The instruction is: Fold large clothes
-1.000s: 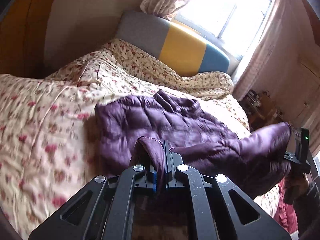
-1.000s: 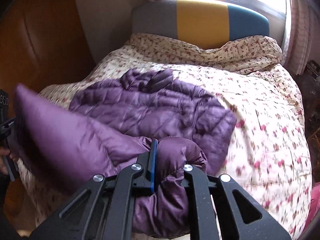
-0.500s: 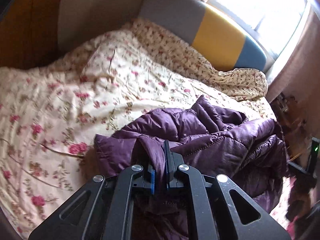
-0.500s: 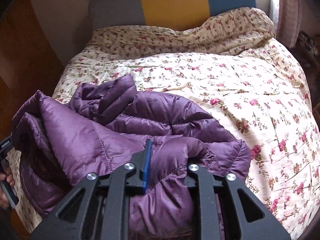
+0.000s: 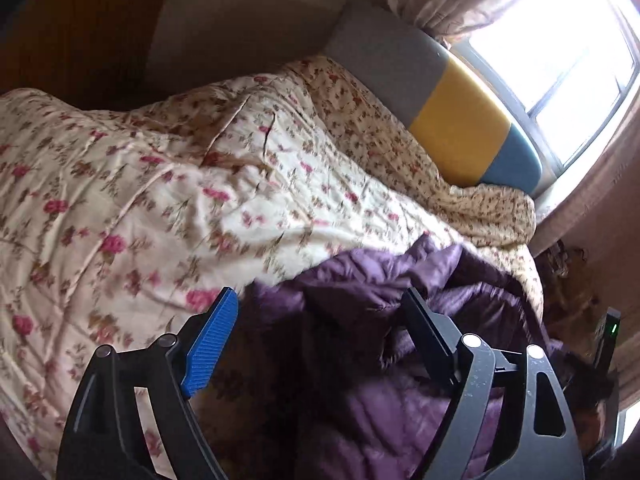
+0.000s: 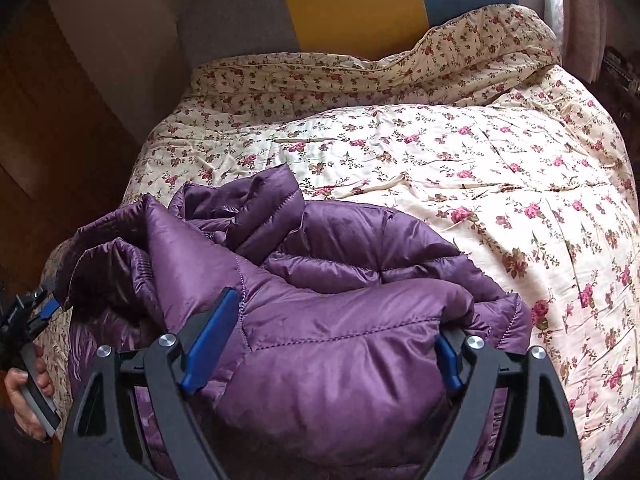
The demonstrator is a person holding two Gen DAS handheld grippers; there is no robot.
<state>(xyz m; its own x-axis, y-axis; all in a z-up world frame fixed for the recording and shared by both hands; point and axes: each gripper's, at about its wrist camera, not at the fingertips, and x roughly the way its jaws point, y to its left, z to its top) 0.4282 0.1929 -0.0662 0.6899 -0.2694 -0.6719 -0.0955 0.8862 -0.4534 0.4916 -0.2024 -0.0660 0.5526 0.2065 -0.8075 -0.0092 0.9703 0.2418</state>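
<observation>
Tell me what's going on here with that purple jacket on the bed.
A person holding a gripper in each hand is folding a purple puffer jacket on the floral quilt. The jacket lies bunched near the bed's foot. Both the left gripper and right gripper have just been opening their jaws; the padding sits between them, apparently let go.
</observation>
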